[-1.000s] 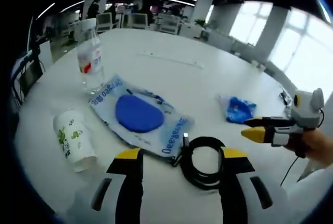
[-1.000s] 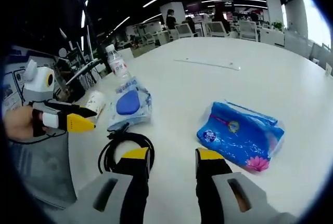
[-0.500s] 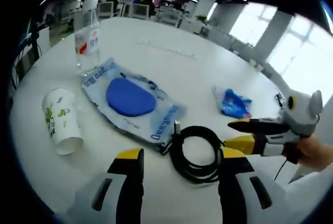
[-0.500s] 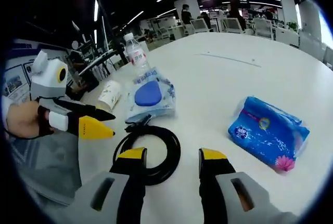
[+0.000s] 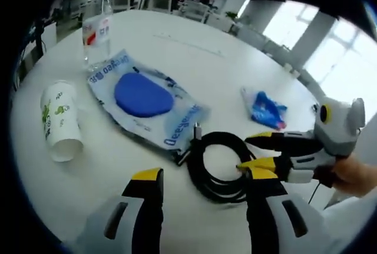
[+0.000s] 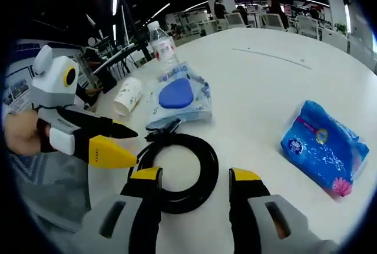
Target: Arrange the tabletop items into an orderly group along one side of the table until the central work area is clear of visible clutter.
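Just ahead, coiled cable (image 6: 179, 171), right gripper (image 6: 194, 180) open

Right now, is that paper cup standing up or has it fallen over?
Tipped over. The paper cup lies on its side on the white table, its open mouth facing the near edge, beside the upright water bottle.

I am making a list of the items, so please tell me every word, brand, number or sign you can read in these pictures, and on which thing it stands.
"Deeyeaoo", or near that, in blue along the edges of the clear pouch with the blue pad; letters not sure.
Water bottle: red and white label, too blurred to read.
Paper cup: green drawings, no readable words.
Blue tissue pack: round logo and flower, text too small to read.
Black cable: no text.
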`<action>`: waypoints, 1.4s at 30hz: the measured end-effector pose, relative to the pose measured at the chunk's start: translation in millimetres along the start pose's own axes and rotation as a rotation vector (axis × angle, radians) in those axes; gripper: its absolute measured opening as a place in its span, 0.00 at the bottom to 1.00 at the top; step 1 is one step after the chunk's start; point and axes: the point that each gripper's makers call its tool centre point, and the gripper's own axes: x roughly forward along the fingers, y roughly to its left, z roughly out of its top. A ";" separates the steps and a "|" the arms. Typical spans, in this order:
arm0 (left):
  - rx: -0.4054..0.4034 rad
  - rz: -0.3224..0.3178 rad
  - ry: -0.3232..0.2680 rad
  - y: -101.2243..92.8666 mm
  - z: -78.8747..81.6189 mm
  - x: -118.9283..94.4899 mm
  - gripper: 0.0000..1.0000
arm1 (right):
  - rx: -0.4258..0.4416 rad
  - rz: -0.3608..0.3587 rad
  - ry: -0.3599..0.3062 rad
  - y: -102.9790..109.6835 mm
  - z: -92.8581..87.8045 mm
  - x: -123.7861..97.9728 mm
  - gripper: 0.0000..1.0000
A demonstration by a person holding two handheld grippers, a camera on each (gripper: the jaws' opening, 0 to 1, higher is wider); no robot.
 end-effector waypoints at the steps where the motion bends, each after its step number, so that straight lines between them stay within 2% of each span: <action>1: -0.004 0.001 0.001 -1.2 0.1 -0.5 0.52 | 0.006 -0.002 0.005 0.2 -0.1 -2.0 0.42; 5: -0.013 0.005 0.008 0.8 -5.1 5.8 0.52 | 0.012 0.004 -0.004 1.6 0.5 -1.7 0.41; 7: -0.034 0.006 0.022 1.2 -8.7 10.1 0.52 | -0.025 -0.007 -0.005 1.7 -0.6 -1.7 0.40; 16: -0.030 0.006 0.010 -4.3 -5.0 16.4 0.45 | -0.045 -0.011 -0.016 3.0 -2.8 1.1 0.34; 19: -0.044 -0.004 0.015 -9.8 -6.6 19.6 0.38 | -0.063 -0.037 -0.015 -2.5 -3.6 4.0 0.27; 21: -0.050 0.010 0.021 -12.9 -11.8 22.0 0.32 | -0.080 -0.058 -0.006 -6.2 -5.6 3.9 0.20; 22: -0.046 0.038 0.013 -7.6 -10.7 22.0 0.30 | -0.081 -0.075 -0.002 -9.5 -6.2 3.5 0.16; 25: -0.083 0.050 0.005 -0.2 -10.0 22.8 0.22 | -0.032 -0.075 -0.003 -12.2 -4.6 3.5 0.11; 26: -0.123 0.057 0.011 1.6 -11.6 21.7 0.18 | 0.005 -0.080 -0.007 -13.7 -4.4 3.6 0.10; 28: -0.149 0.078 0.025 10.3 -15.4 19.9 0.10 | 0.025 -0.078 -0.009 -14.0 -4.6 3.4 0.07; 30: -0.172 0.052 0.020 10.1 -15.9 19.9 0.08 | 0.035 -0.074 -0.018 -12.6 -3.9 2.5 0.06; 33: -0.168 0.053 0.018 8.8 -21.0 17.0 0.07 | 0.031 -0.060 -0.018 -8.9 -7.1 0.4 0.05; 34: -0.164 0.052 0.022 7.3 -21.8 16.1 0.06 | 0.032 -0.055 -0.025 -7.0 -6.9 -1.0 0.01; 35: -0.159 0.051 0.024 5.7 -21.7 15.2 0.05 | 0.046 -0.042 -0.042 -3.9 -2.2 -1.6 0.02; 36: -0.155 0.049 0.024 2.7 -22.1 12.6 0.05 | 0.027 -0.040 -0.031 -3.3 -2.6 -1.8 0.01; 38: -0.140 0.054 0.023 0.5 -20.8 9.2 0.04 | 0.012 -0.041 -0.022 -4.5 -3.9 -3.5 0.01; 42: -0.146 0.038 0.019 -4.6 -15.7 4.3 0.03 | 0.050 -0.046 -0.031 -7.3 -3.3 -9.6 0.01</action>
